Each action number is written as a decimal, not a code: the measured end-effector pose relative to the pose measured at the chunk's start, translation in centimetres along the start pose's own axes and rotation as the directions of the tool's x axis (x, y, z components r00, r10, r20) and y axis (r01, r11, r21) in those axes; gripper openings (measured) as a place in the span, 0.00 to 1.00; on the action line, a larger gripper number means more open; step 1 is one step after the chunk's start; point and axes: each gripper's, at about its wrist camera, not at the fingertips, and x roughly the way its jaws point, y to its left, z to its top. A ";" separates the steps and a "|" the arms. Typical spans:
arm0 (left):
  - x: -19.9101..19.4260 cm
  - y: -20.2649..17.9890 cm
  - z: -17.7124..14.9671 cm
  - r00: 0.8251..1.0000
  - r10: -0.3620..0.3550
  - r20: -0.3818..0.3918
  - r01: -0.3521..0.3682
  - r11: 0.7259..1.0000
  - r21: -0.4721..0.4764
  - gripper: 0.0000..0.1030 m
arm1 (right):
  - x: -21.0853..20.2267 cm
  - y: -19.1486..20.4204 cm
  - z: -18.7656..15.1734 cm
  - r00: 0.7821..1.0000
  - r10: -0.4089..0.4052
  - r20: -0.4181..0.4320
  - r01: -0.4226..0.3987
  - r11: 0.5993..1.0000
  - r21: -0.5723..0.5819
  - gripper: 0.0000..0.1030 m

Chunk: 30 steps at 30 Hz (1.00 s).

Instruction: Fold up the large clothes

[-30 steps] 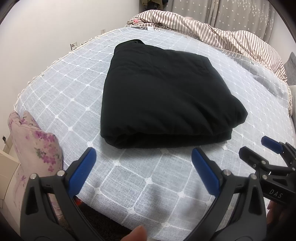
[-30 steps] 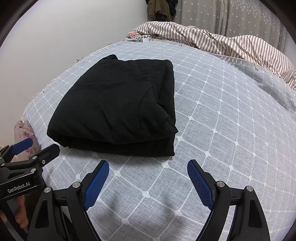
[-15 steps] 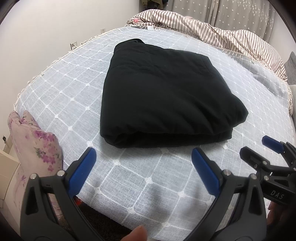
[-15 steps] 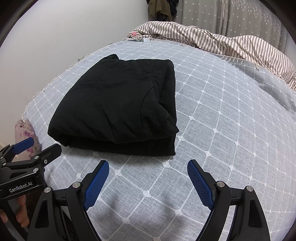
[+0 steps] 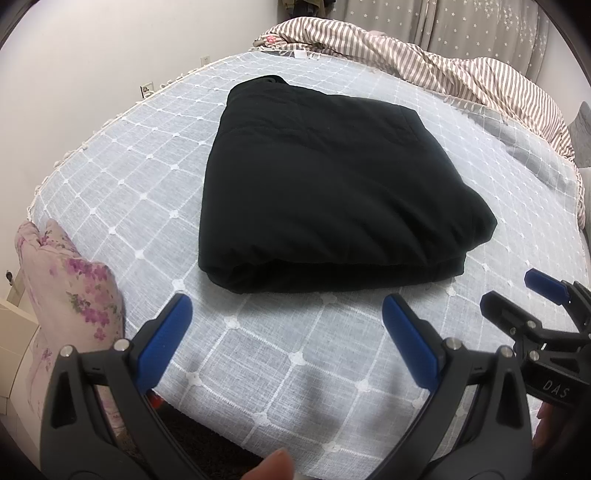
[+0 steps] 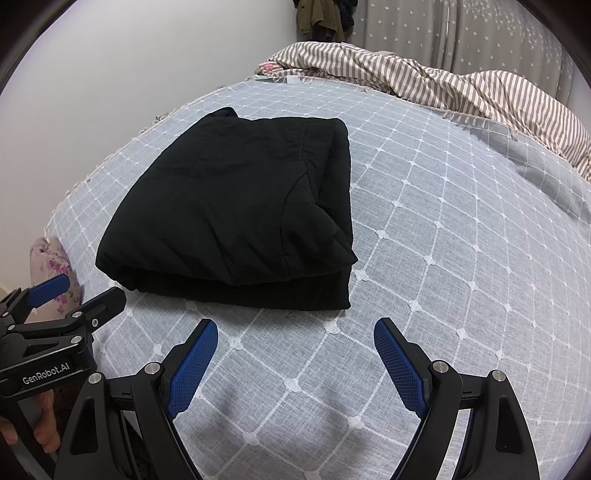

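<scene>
We are holding the left gripper [image 5: 286,321] low over the near edge of the bed, its blue pads spread wide with only bedspread [image 5: 258,354] showing between them. A fingertip [image 5: 271,466] of ours is peeking in at the very bottom of that view. Just to its right the right gripper [image 6: 295,345] is hovering at much the same height, jaws likewise standing wide apart and gripping nothing (each claw is showing up at the edge of the other's camera). Left of the left gripper, a pink floral cushion [image 5: 70,291] is sitting against the side of the mattress.

Just ahead of both claws the folded black garment [image 5: 328,192] is lying flat on the pale checked bedspread, clear of every pad. From the left gripper it is sitting straight in front and slightly to the right; from the right gripper [image 5: 524,306] it is lying ahead and off to the left, its near folded edge showing stacked layers and its right corner [image 6: 343,299] reaching almost in line with the gap between the jaws.

Beyond the garment, the bedspread is running on to the far side of the bed, where a brown-and-white striped duvet [image 6: 443,85] is lying bunched up. Behind that, star-patterned curtains [image 6: 461,33] are hanging, and some dark clothes [image 6: 321,18] are hanging by the white wall.
</scene>
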 end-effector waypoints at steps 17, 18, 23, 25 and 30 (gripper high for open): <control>0.4 -0.1 -0.1 1.000 0.020 -0.010 -0.020 1.000 0.003 0.99 | 0.0 0.1 -0.1 1.000 0.000 -0.003 0.000 1.000 -0.002 0.85; 0.4 -0.2 -0.1 1.000 0.020 -0.011 -0.020 1.000 0.003 0.99 | 0.0 0.1 -0.1 1.000 0.000 -0.003 0.000 1.000 -0.001 0.85; 0.5 -0.2 -0.1 1.000 0.017 -0.019 -0.017 1.000 0.002 0.99 | 0.0 0.2 -0.1 1.000 0.000 -0.003 0.000 1.000 -0.001 0.85; 0.6 -0.2 -0.1 1.000 0.018 -0.021 -0.018 1.000 0.003 0.99 | 0.0 0.2 -0.1 1.000 -0.001 -0.003 0.001 1.000 -0.001 0.85; 0.7 -0.3 -0.2 0.999 0.021 -0.025 -0.021 1.000 0.006 0.99 | 0.0 0.2 -0.1 1.000 -0.001 -0.004 0.001 1.000 0.000 0.85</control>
